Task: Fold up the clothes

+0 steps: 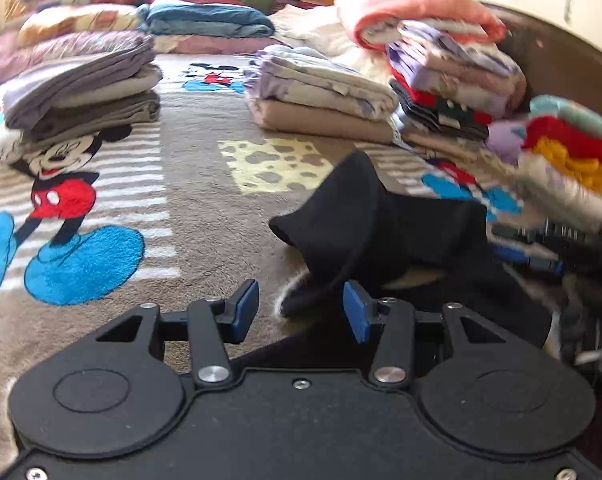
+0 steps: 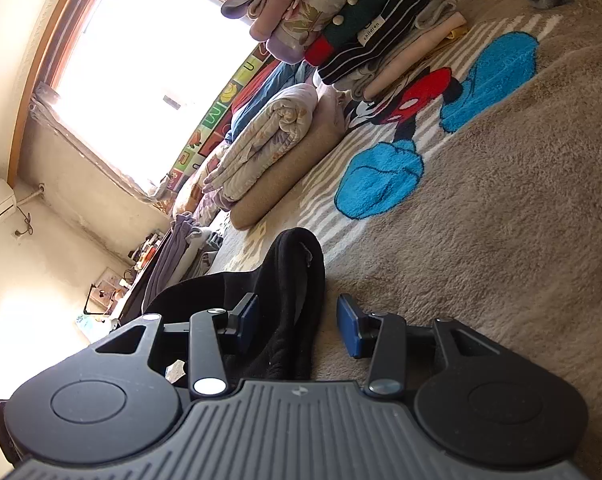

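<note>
Several folded stacks (image 1: 321, 96) are being seen beyond both wide, empty tongs, left gripper (image 1: 300, 312) and right gripper (image 2: 297, 322), while a crumpled black garment (image 1: 365, 224) is lying unfolded just ahead of them.

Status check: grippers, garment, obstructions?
Left gripper open, right gripper open. Black garment bunched on blanket, ungrasped. Folded stacks behind, clear.

white label (image 2: 371, 31) on black striped garment (image 2: 385, 40): "children"
colourful border strip (image 2: 221, 108) under window: big letters, perhaps "U", "M"; not sure
other texts: none readable
</note>
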A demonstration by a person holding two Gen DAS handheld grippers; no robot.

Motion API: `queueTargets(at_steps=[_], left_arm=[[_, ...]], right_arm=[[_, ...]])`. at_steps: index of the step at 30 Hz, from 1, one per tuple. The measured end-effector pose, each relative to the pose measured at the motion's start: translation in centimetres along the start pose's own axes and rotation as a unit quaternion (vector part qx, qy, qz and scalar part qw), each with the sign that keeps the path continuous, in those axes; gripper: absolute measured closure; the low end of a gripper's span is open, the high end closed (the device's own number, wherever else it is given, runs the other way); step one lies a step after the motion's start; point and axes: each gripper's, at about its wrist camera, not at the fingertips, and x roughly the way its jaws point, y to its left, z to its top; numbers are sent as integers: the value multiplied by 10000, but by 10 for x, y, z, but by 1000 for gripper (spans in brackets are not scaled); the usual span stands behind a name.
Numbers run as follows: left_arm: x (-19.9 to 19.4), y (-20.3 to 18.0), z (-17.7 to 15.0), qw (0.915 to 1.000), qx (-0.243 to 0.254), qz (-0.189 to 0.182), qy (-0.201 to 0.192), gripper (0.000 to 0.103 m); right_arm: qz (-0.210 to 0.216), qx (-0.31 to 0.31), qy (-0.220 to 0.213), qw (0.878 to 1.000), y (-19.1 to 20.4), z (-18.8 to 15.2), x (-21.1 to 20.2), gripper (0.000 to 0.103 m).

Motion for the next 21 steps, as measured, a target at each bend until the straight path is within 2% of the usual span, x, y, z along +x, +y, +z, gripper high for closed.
queueTargets(at_steps=[3, 5, 6, 7, 8, 10, 13, 16, 18, 21], left_arm=[[13, -22, -7, 9975, 666, 215, 46, 58], [23, -28, -7, 9952, 860, 473, 38, 58], [26, -27, -6, 9950, 826, 564, -6, 63], [29, -26, -4, 9950, 764, 647, -59, 77], [26, -23, 0, 9961, 624, 601, -137, 94], [16, -16, 11, 9981, 307, 447, -305, 100], [2, -6, 26, 9981, -170, 214, -555, 101], [-12, 4, 42, 9947, -646, -19, -803, 101], [-22, 14, 52, 9900, -1076, -322, -858, 101], [-26, 39, 57, 9771, -1862, -562, -864, 101]], right_arm=[[24, -45, -2, 10000, 0, -1, 1, 59], [43, -69, -9, 10000, 0, -2, 1, 59], [53, -78, -12, 10000, -1, -2, 1, 59], [67, -79, -15, 9999, -1, -2, 1, 59], [82, -76, -20, 9999, -1, -2, 1, 59], [117, -60, -29, 9999, -2, -2, 1, 59], [159, -36, -34, 9999, -3, -2, 1, 59], [183, -25, -39, 9998, -4, -2, 1, 59], [191, -23, -43, 9998, -4, -3, 1, 59], [202, -18, -52, 9998, -4, -3, 1, 59]])
